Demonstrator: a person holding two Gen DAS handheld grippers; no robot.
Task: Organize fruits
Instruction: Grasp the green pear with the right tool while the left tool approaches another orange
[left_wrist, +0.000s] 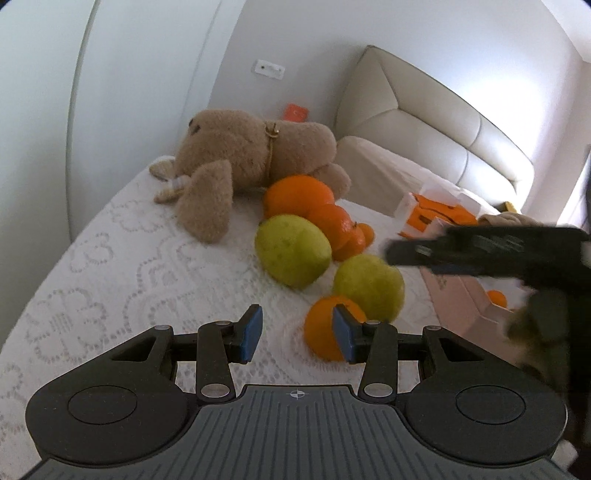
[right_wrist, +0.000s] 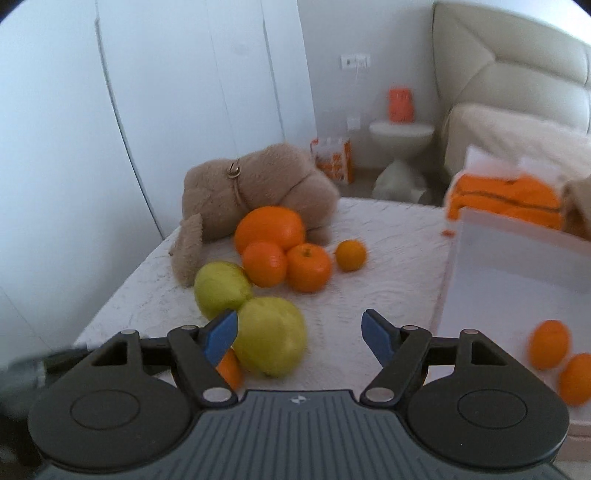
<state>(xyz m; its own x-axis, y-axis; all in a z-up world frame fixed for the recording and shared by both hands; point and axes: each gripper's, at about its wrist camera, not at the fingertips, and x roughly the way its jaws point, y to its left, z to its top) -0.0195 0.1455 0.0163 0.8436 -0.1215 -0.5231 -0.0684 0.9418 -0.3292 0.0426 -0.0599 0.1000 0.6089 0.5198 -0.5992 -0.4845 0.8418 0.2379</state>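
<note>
Fruit lies on the white lace bedcover (left_wrist: 110, 266). My left gripper (left_wrist: 298, 334) is open and holds nothing. A small orange (left_wrist: 321, 328) sits just beyond its right pad (left_wrist: 343, 334). Past it lie two green fruits (left_wrist: 291, 254) (left_wrist: 369, 286) and a cluster of oranges (left_wrist: 299, 195). My right gripper (right_wrist: 299, 339) is open above the bed. The nearer green fruit (right_wrist: 271, 341) lies below, close to its left pad (right_wrist: 221, 338), and is not gripped. A pale open box (right_wrist: 517, 277) at the right holds two oranges (right_wrist: 548, 343).
A brown plush toy (right_wrist: 258, 184) lies behind the oranges. Folded orange cloth in a clear bag (right_wrist: 506, 199) sits beyond the box. A pillow and padded headboard (left_wrist: 424, 122) stand at the back. The bed's edge falls off to the left by white wardrobe doors (right_wrist: 166, 92).
</note>
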